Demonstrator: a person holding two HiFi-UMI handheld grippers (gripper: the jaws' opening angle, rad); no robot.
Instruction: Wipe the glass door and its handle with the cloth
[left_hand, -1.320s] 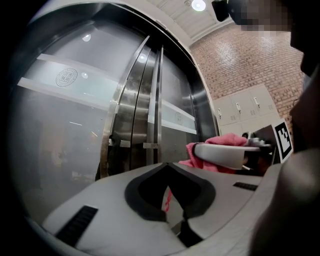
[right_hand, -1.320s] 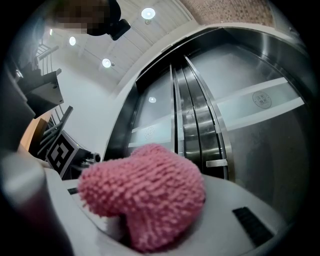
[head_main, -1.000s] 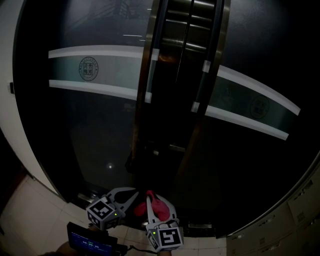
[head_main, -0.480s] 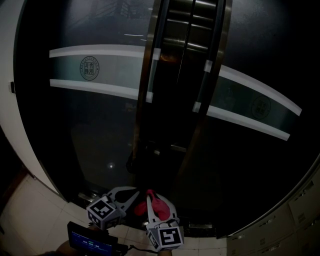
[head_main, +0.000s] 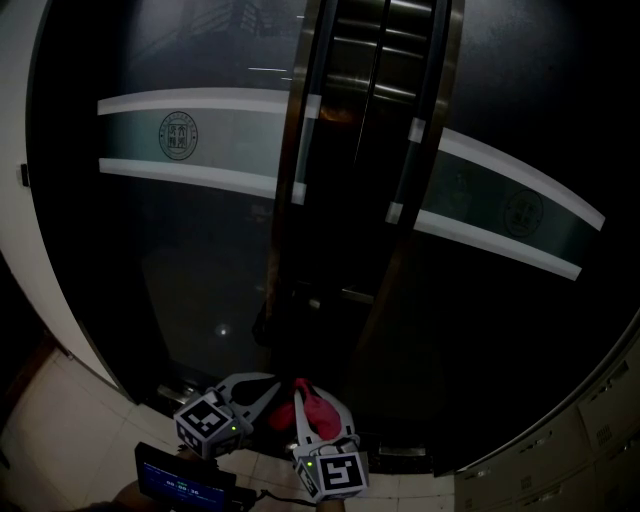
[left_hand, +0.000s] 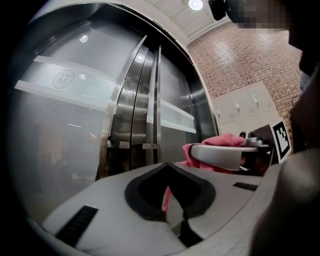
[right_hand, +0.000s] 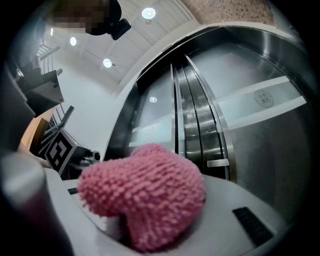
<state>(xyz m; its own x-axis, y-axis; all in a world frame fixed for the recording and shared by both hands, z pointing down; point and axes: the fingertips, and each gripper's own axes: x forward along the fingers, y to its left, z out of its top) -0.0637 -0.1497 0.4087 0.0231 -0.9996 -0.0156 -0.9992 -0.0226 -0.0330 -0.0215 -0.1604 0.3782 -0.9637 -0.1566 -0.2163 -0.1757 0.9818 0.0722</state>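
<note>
Nothing much has shifted since a second ago: both grippers hang low in front of the glass door.
Head view: the left gripper (head_main: 264, 390) and right gripper (head_main: 303, 418) sit side by side near the floor (head_main: 60, 430), short of the glass door (head_main: 200, 260) and its handle (head_main: 297, 150). Left gripper view: its fingers (left_hand: 100, 195) meet at the tips with nothing between them, and the pink cloth (left_hand: 220, 141) shows just beyond. Right gripper view: its fingers (right_hand: 240, 200) clamp the cloth, which bulges out between and ahead of them.

The cloth (right_hand: 145, 195) is fuzzy pink. The door (head_main: 150, 290) is dark glass, crossed by a pale frosted band (head_main: 235, 140) with a round emblem; its handle (head_main: 298, 150) is steel-grey. The left tool (head_main: 257, 388) and right tool (head_main: 306, 402) are white, with black-and-white marker squares.
</note>
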